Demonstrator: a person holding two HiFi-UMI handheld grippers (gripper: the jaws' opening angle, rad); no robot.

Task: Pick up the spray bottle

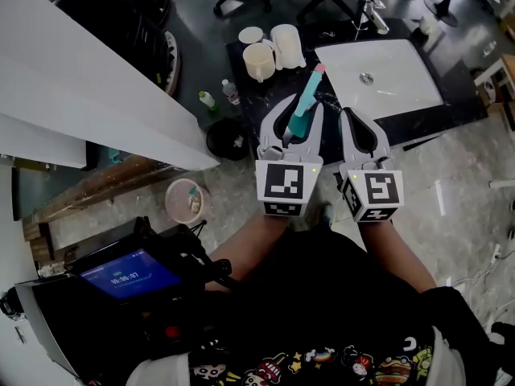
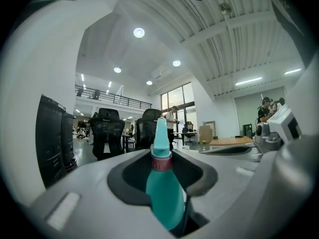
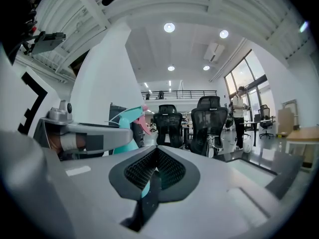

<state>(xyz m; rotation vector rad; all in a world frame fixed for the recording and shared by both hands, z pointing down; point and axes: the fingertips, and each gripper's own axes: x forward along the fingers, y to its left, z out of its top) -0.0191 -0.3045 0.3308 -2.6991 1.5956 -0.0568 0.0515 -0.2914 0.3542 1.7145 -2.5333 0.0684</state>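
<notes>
The spray bottle [image 1: 304,101] is teal with a pink-trimmed head. It stands up between the jaws of my left gripper [image 1: 295,119], which is shut on it and holds it above the black counter [image 1: 251,95]. In the left gripper view the spray bottle [image 2: 162,183] rises from between the jaws, a pink ring at its neck. My right gripper [image 1: 355,121] hangs just to the right of the left one, shut with nothing in it. In the right gripper view its pads [image 3: 172,169] meet, and the spray bottle [image 3: 125,119] shows to the left.
A white sink [image 1: 386,79] with a faucet [image 1: 372,10] is set into the counter. A white jug [image 1: 259,59] and a paper roll [image 1: 287,45] stand at the counter's far left. Two small bottles [image 1: 219,96], a black bin [image 1: 229,139] and a pink basket [image 1: 187,199] are on the floor.
</notes>
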